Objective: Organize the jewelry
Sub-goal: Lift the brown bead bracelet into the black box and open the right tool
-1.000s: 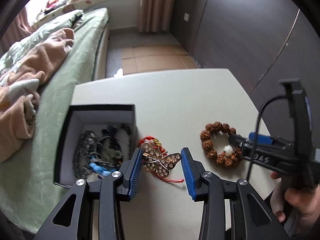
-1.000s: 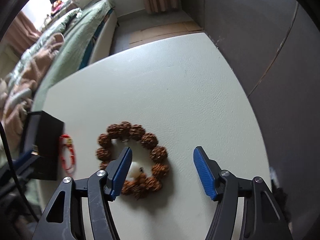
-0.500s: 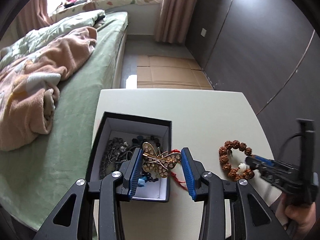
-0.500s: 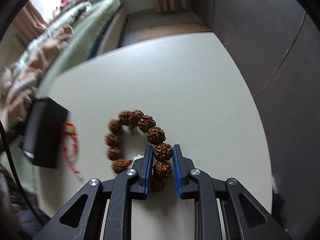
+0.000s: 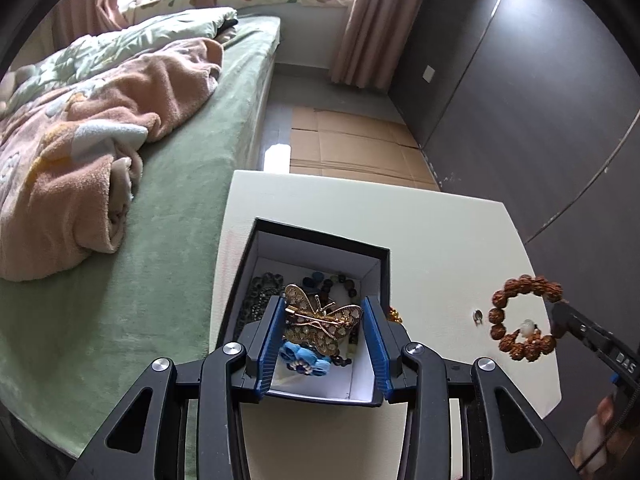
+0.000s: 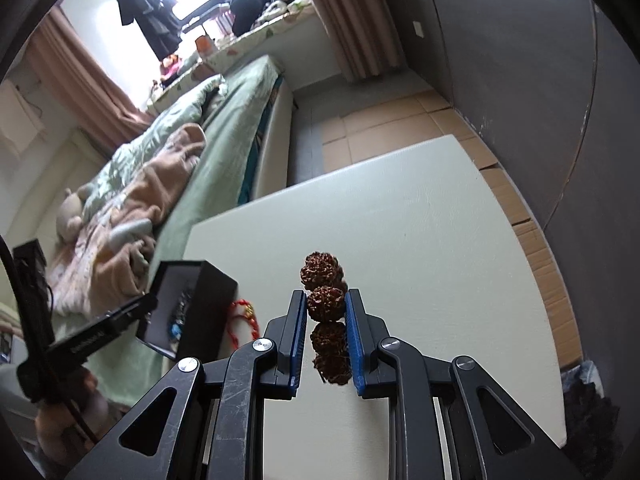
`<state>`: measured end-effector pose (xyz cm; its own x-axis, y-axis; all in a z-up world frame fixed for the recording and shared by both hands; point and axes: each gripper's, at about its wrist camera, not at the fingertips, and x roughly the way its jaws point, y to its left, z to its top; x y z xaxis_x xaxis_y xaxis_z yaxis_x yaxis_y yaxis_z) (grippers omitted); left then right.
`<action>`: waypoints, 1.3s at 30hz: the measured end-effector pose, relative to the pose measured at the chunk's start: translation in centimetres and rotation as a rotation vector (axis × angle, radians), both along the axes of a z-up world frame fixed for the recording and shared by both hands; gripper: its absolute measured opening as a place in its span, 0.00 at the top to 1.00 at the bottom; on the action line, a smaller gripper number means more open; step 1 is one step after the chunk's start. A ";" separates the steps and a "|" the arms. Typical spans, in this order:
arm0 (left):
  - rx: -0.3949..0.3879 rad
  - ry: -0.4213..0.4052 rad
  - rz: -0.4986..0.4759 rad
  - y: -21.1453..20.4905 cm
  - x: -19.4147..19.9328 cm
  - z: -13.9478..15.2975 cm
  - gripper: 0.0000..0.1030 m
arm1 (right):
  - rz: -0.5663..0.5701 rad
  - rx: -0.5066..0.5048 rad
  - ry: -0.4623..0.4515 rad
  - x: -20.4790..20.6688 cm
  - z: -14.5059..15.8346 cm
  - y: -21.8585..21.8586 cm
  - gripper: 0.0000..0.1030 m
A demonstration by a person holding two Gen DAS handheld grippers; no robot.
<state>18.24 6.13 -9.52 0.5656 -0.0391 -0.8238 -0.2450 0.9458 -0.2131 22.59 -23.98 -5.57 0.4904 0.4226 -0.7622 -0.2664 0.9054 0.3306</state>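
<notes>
My left gripper [image 5: 324, 316] is shut on a gold butterfly brooch [image 5: 320, 318] and holds it over the open black jewelry box [image 5: 320, 246], which has chains, dark beads and a blue flower piece [image 5: 306, 360] inside. My right gripper [image 6: 326, 306] is shut on a brown seed-bead bracelet [image 6: 323, 304], lifted off the white table [image 6: 420, 248]. In the left wrist view the bracelet [image 5: 524, 316] hangs as a ring from the right gripper's tip [image 5: 558, 316]. A red cord with gold beads [image 6: 242, 318] lies beside the box [image 6: 208, 304].
A small metal piece [image 5: 477, 315] lies on the table [image 5: 440, 240] between box and bracelet. A bed with green sheet and pink blanket [image 5: 100, 128] runs along the table's left edge. Dark wall panels [image 5: 520, 100] stand to the right; cardboard covers the floor beyond.
The left gripper carried the brooch from the table, leftward, to over the box. The right gripper closed on the bracelet and lifted it off the table.
</notes>
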 end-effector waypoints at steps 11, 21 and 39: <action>-0.140 -0.012 0.001 1.0 0.0 0.2 0.32 | 0.022 0.043 -0.047 -0.4 1.8 1.9 0.80; -0.178 -0.091 0.072 2.9 -2.9 1.4 0.32 | 0.098 0.153 -0.112 -1.7 3.5 4.5 0.80; -0.223 -0.126 0.165 7.6 -8.6 3.0 0.32 | 0.268 0.252 -0.075 -1.6 2.3 14.0 0.80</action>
